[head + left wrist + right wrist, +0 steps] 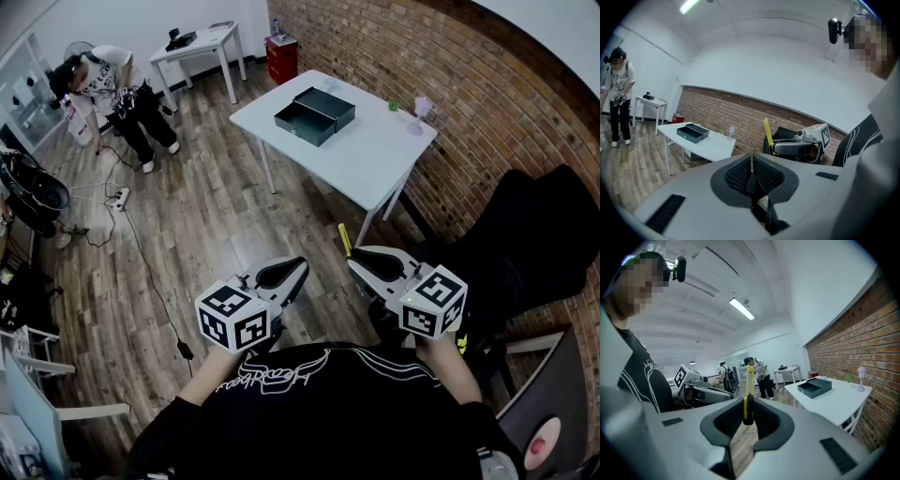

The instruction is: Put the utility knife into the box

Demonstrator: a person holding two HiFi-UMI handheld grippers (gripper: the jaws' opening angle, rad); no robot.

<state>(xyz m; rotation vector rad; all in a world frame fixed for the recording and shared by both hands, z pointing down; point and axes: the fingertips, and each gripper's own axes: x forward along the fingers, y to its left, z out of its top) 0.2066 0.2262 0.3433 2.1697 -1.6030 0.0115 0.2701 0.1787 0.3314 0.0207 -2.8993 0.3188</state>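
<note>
R gripper pinches the yellow utility knife upright betw. its pads, L gripper has jaws pressed together w/ nothing in them, both held well apart from the white table, on which the open dark box sits.

We can read no text anywhere; the white script across the near black shirt is too small to make out.
</note>
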